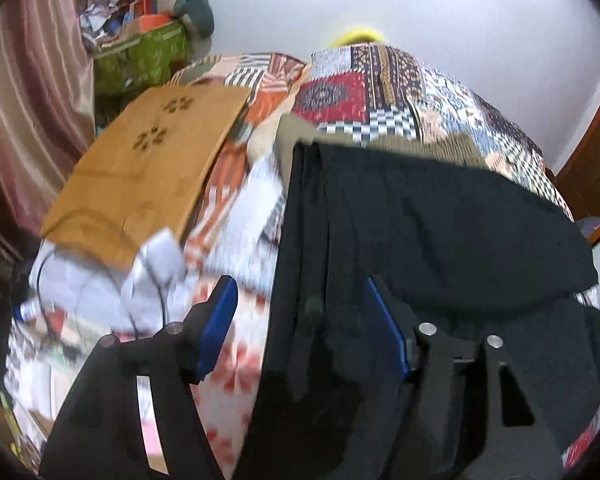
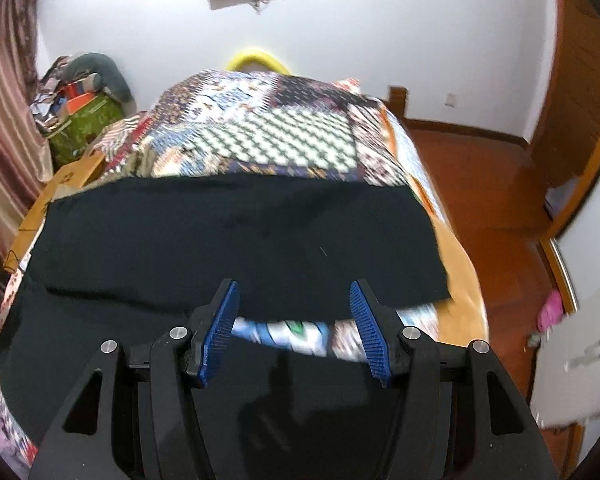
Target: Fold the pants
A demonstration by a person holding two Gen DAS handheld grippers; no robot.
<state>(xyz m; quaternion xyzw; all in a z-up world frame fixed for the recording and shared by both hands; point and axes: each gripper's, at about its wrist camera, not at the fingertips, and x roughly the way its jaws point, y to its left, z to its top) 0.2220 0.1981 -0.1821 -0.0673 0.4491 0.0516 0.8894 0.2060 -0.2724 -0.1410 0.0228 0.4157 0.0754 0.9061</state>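
Observation:
Black pants (image 1: 440, 220) lie spread across a patchwork bedspread (image 1: 380, 92), folded over with a straight edge on the left. My left gripper (image 1: 302, 320) hovers over that left edge, its blue pads (image 1: 220, 320) wide apart and open; the cloth lies below them and is not pinched. In the right wrist view the pants (image 2: 240, 232) stretch sideways across the bed (image 2: 280, 136). My right gripper (image 2: 294, 328) stands open above their near edge, where a strip of bedspread shows between two layers. Nothing is gripped by its pads (image 2: 368, 332).
A brown board with paw cut-outs (image 1: 152, 168) lies on the bed's left side beside white cloth and a cable (image 1: 100, 288). A green bag of clutter (image 1: 148, 56) and a curtain (image 1: 20, 120) stand at the far left. Wooden floor (image 2: 480, 184) runs along the bed's right edge.

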